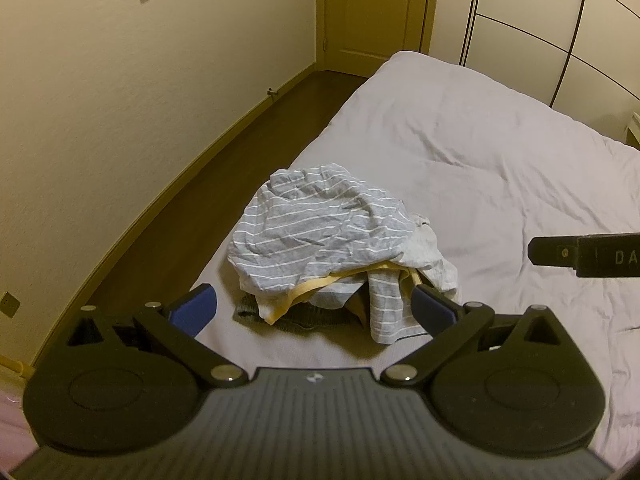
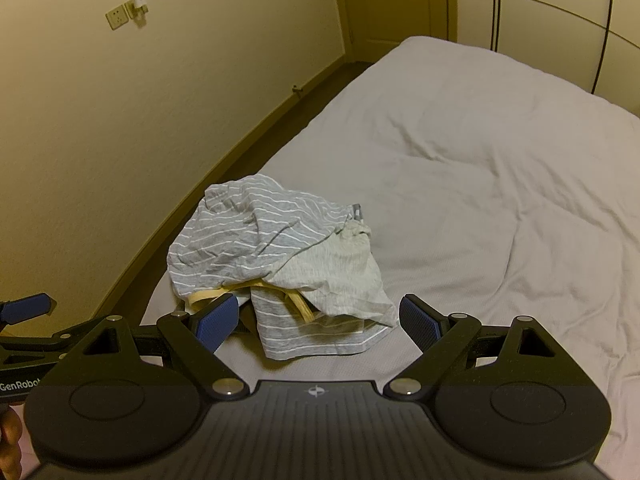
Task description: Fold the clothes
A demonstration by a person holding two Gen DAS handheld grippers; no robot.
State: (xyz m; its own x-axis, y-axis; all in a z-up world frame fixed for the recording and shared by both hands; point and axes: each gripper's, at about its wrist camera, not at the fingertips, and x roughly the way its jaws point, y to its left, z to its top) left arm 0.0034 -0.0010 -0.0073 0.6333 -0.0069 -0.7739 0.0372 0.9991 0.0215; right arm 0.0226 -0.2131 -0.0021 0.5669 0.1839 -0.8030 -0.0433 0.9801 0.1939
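Both of our grippers hang above the near end of the bed with nothing between their fingers: our left gripper (image 1: 314, 312) has its blue pads spread wide, one pad (image 1: 196, 312) over the sheet at the bed's left edge and the other just in front of the lower right corner of the clothes pile (image 1: 332, 248); our right gripper (image 2: 318, 322) is likewise spread apart, its left blue pad (image 2: 218, 322) overlapping the near edge of the pile in view and its right pad over bare sheet. We cannot tell whether either pad touches fabric. The pile sits crumpled on the bed (image 1: 500, 152) near its left edge, close in front of us. On top lies a grey shirt with thin white stripes (image 2: 248, 232), bunched and unfolded; a plain pale grey garment (image 2: 340, 276) drapes off its right side, and a yellow band (image 2: 296, 300) of cloth shows underneath. A darker piece peeks out at the bottom in the left wrist view. From the right wrist view we see our left gripper's pad at the far left edge. The bed's pale sheet is wrinkled, a cream wall (image 1: 120, 120) runs along the left, and a closed door (image 1: 376, 12) stands beyond the far end.
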